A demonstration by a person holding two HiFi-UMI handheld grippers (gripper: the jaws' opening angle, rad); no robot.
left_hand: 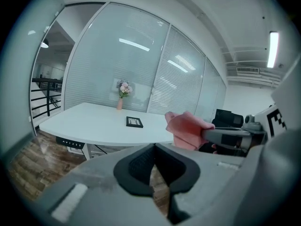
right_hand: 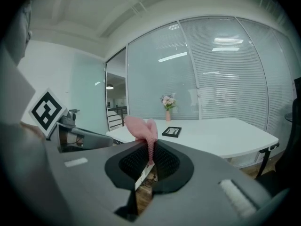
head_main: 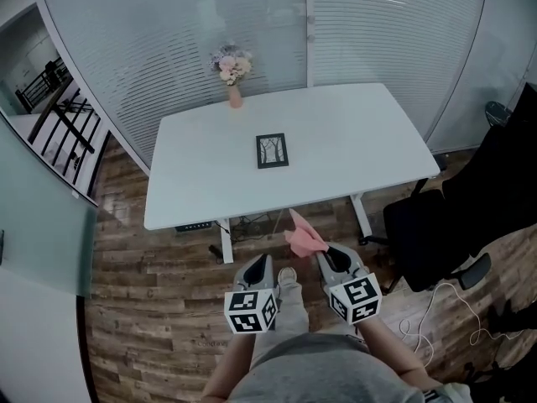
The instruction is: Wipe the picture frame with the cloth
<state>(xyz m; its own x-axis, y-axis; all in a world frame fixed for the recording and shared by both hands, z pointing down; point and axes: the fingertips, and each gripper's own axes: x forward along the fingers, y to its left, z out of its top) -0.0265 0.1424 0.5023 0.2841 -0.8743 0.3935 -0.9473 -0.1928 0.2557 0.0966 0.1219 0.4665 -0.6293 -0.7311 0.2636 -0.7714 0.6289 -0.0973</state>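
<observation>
**A:** Foreground, at 6 o'clock in the head view: the person's grey-clad torso (head_main: pixel 327 372); just ahead of it are two marker cubes (head_main: pixel 250 311), one on each tool. What do the tools hold?

**B:** The left hand-held gripper (head_main: pixel 258 263) (left_hand: pixel 153 146) has its jaws brought together at the tips with nothing between them; the right hand-held gripper (head_main: pixel 323 250) (right_hand: pixel 150 147) is clamped on a pink cloth (head_main: pixel 304 238) (right_hand: pixel 141 126); the cloth bunches up above the pads and juts toward 11 o'clock.

**A:** And where are both tools?

**B:** Side by side over the wooden floor (head_main: pixel 143 309), short of the counter's near edge; neither touches the counter (head_main: pixel 352 133).

**A:** Where is the picture frame?

**B:** The picture frame (head_main: pixel 272 150) (right_hand: pixel 171 132) lies flat near the middle of the white counter, at 12 o'clock from the two tools and well apart from them; it is dark-bordered with a pale picture inside, whose detail is too small to read.

**A:** Anything else on the counter?

**B:** A pink vase (head_main: pixel 235 96) of flowers stands upright at the far edge, at 11 o'clock from the frame.

**A:** And the surroundings?

**B:** A black office chair (head_main: pixel 436 225) at 3 o'clock from the grippers, off the counter's right end; a ribbed glass wall (head_main: pixel 377 32) behind the counter at 12 o'clock.
</observation>
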